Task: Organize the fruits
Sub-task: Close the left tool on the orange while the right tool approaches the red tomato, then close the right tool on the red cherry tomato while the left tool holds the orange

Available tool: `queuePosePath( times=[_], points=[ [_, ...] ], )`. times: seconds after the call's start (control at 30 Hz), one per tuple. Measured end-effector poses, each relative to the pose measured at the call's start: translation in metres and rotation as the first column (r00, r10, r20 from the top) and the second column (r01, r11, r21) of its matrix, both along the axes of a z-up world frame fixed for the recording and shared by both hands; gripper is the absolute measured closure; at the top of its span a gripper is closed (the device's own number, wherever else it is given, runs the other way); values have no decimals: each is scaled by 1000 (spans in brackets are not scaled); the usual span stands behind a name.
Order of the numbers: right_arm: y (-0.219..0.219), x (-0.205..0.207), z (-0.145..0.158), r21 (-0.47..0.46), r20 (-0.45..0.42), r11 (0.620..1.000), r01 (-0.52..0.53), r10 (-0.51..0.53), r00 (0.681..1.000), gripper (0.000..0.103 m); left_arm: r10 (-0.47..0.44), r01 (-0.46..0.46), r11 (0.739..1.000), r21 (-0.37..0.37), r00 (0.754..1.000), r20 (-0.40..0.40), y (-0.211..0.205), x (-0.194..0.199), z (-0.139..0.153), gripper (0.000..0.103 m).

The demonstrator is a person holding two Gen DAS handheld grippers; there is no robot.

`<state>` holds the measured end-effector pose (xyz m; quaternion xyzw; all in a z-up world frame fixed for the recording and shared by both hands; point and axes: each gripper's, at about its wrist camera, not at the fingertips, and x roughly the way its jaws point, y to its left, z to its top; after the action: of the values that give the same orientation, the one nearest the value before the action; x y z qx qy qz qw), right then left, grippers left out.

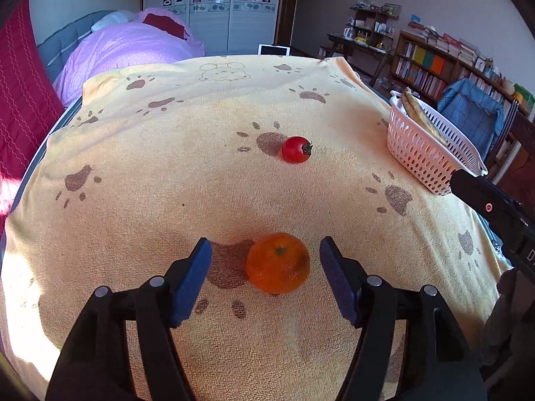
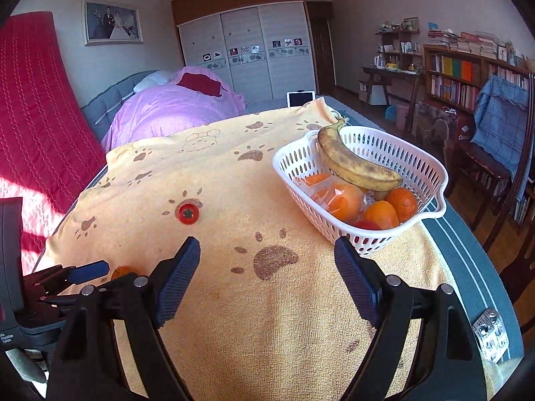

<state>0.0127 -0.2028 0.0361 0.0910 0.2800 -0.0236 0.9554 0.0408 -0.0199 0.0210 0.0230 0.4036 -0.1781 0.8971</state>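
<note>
The left gripper (image 1: 265,260) sits nearest the lens, its blue pads spread wide on either side of the orange (image 1: 277,263), neither pad touching the fruit, which rests on the towel near the table's near edge. The right gripper (image 2: 267,260) is just as wide open and holds nothing, hovering over bare towel with the white basket (image 2: 431,180) just beyond its right pad.

The orange is round and sits closer to the right pad than the left, so an uneven close could likely nudge it sideways or roll it out of the jaws. The tomato (image 1: 296,149), lying alone toward the table's middle, is soft; too firm a squeeze would probably bruise it. The basket already holds a banana (image 2: 354,163) and several oranges, so a dropped fruit might bounce off the pile.

The yellow paw-print towel (image 1: 167,153) covers the table. Behind it lie a bed with a purple quilt (image 2: 174,107), a white wardrobe (image 2: 247,50) and a bookshelf (image 2: 458,80).
</note>
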Motion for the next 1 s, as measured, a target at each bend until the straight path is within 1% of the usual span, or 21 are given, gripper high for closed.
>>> queuePosePath(
  times=[0.07,0.2,0.27,0.37,0.47,0.6,0.7,0.77,0.87,0.93,1.0],
  points=[
    [0,1,-1,3,-4,1000,-3,3,1000,19,-5,5,1000,-10,1000,-21,-1,2,-3,48],
    [0,4,-2,6,-17,1000,-16,17,1000,19,-15,14,999,-33,999,-40,1,3,-5,55],
    [2,6,-2,5,-24,1000,-29,29,999,19,-28,26,999,-44,999,-43,-1,2,-5,62],
    [6,11,-1,4,-37,998,-57,57,998,19,-31,29,998,-49,999,-36,-1,1,-5,62],
    [12,19,0,11,-56,995,-99,99,994,19,-28,26,997,-72,999,-29,3,0,-3,62],
    [21,38,-3,44,-107,986,-164,168,980,19,5,-5,996,-85,1000,5,9,-1,3,62],
    [29,54,-5,59,-141,978,-200,206,968,19,54,-51,996,-77,998,32,14,-1,6,62],
    [36,64,-6,52,-152,974,-222,228,962,19,97,-94,994,-59,994,52,18,-1,6,62],
    [48,80,-9,20,-164,967,-253,253,954,19,154,-150,987,-58,986,67,26,1,7,62],
    [54,92,-13,17,-181,962,-274,273,945,19,191,-187,981,-50,978,89,30,1,9,62],
    [59,105,-17,18,-195,956,-292,290,937,22,223,-220,975,-42,969,103,34,2,9,62]
  ],
)
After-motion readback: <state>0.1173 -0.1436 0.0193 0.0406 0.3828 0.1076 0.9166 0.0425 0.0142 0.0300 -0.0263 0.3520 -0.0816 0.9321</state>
